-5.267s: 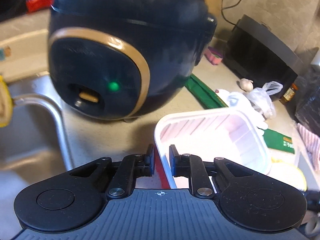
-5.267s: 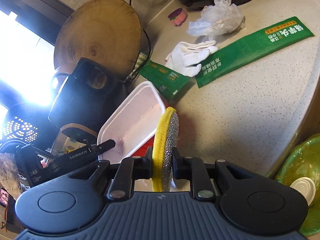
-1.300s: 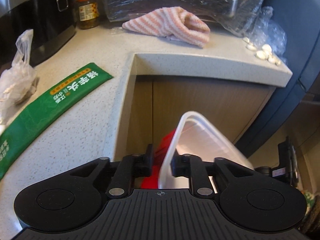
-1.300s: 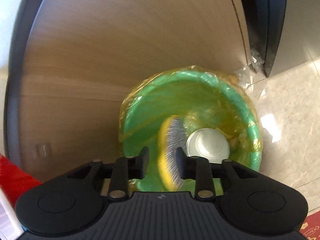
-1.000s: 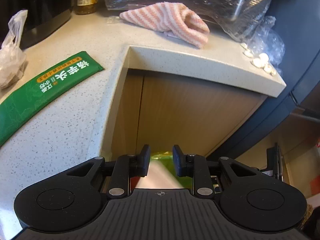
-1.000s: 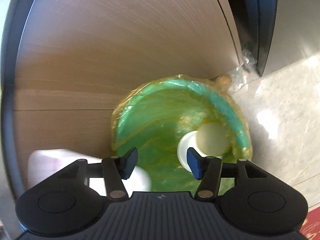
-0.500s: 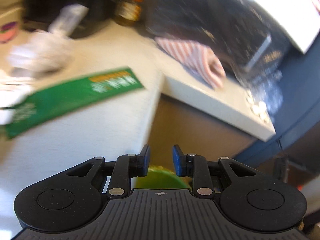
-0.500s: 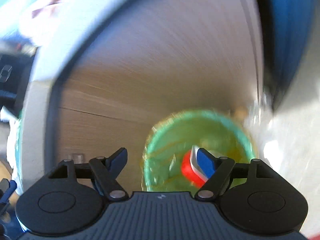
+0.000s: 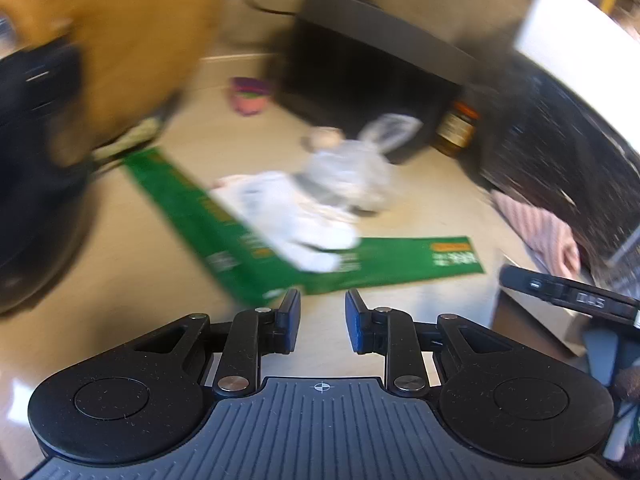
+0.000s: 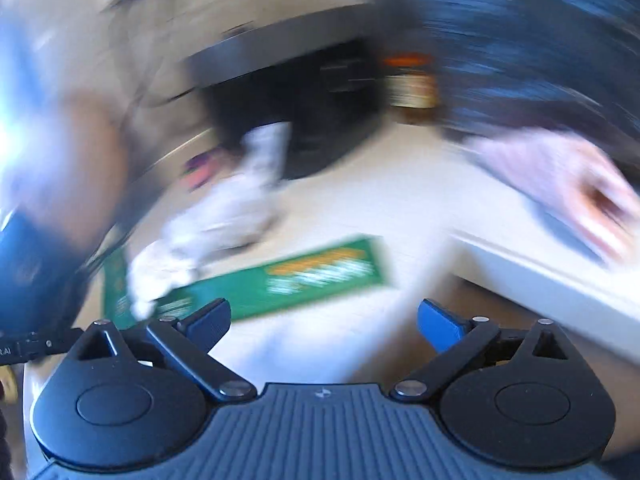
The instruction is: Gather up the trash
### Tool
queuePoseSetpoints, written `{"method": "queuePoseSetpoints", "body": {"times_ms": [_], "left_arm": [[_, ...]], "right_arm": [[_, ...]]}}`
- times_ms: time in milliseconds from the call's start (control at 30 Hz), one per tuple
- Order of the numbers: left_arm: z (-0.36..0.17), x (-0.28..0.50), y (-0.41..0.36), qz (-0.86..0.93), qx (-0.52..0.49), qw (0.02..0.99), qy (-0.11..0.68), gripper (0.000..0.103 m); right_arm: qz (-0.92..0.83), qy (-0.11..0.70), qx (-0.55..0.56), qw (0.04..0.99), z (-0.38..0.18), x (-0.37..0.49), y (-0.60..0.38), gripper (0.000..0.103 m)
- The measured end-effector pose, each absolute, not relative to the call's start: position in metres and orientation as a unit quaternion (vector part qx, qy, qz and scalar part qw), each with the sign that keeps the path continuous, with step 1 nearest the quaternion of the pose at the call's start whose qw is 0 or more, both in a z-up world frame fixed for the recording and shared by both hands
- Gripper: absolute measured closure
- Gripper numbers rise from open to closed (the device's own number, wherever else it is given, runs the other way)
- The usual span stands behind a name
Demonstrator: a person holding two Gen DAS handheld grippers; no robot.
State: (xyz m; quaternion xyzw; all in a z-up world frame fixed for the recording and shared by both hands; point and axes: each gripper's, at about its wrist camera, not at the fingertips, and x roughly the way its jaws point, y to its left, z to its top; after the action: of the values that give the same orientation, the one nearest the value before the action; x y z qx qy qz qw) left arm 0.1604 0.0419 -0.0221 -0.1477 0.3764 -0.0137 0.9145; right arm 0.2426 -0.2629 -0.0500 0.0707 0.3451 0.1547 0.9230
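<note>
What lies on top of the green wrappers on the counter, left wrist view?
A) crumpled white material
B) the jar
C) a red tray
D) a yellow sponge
A: crumpled white material overlaps the green wrappers; the jar stands apart, further back.

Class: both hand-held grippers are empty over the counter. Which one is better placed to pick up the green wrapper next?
Probably left. The left hand-held gripper points straight at the green wrapper, just ahead of its fingertips; from the right hand-held gripper, opening wide, it lies off-centre.
</note>
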Motion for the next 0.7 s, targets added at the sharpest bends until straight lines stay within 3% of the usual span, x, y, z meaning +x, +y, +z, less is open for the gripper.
{"method": "queuePoseSetpoints", "body": {"times_ms": [200,433,633,700], "left_arm": [[-0.028,0.139,0.092,0.068,-0.200,0.903,0.375,0.075],[-0.034,0.131,0.112,0.103,-0.224,0.890,0.385,0.075],[-0.039,0.125,0.115,0.114,-0.226,0.883,0.395,0.075],[-0.040,0.124,0.115,0.115,-0.227,0.882,0.398,0.075]], "right_arm": [[0.248,0.301,-0.074,0.918,-0.043,0.261,-0.146,0.002],[0.274,0.315,-0.108,0.902,-0.064,0.295,-0.076,0.002],[0.294,0.348,-0.115,0.883,-0.079,0.306,-0.056,0.011],[0.295,0.353,-0.113,0.880,-0.084,0.306,-0.054,0.021]]}}
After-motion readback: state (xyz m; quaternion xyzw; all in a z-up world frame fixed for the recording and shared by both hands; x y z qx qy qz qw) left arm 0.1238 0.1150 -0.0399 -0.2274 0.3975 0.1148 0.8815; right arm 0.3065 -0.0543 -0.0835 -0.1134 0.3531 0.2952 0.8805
